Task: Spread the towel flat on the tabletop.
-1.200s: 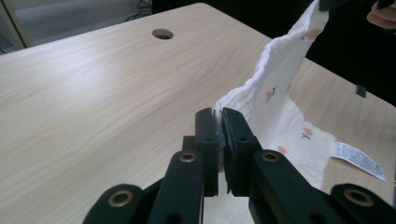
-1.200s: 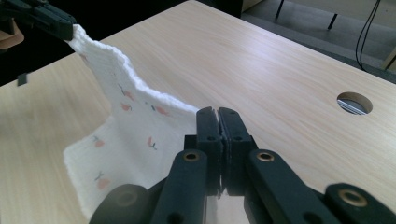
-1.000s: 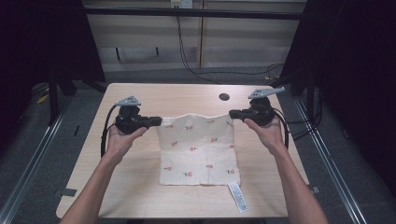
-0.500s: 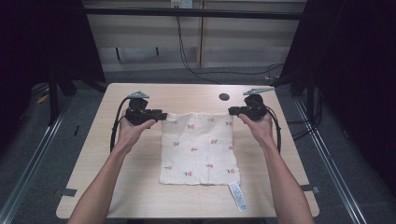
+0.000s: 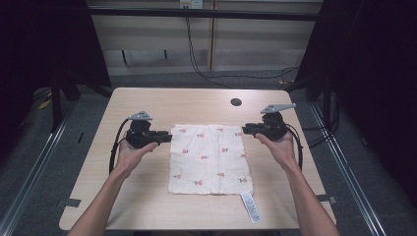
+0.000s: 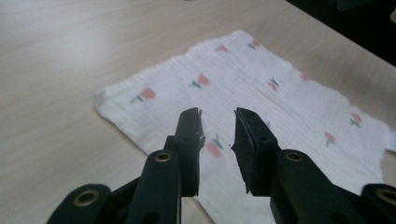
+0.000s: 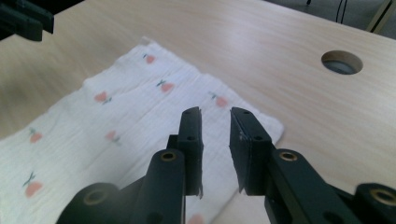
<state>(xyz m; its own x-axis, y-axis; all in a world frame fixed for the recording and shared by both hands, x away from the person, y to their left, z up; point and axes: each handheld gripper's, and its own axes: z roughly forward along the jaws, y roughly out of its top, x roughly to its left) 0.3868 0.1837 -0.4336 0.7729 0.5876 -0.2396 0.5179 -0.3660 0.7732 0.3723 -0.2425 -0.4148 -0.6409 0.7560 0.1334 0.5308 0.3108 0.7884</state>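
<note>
A white cloth (image 5: 209,158) printed with small red flowers lies flat on the wooden table (image 5: 147,103), spread between the two grippers. The left gripper (image 5: 164,137) sits just off the cloth's far left corner, its jaws parted with nothing between the pads; they have just been closing a little after opening. In the left gripper view the cloth (image 6: 243,107) lies beyond and beneath the fingertips, untouched. The right gripper (image 5: 246,130) stands at the far right corner, jaws likewise apart and empty (they have just been opening). A white label (image 5: 251,206) trails from the cloth's near edge, well apart from both grippers. A round hole (image 7: 342,62) lies beyond the right fingertips.
</note>
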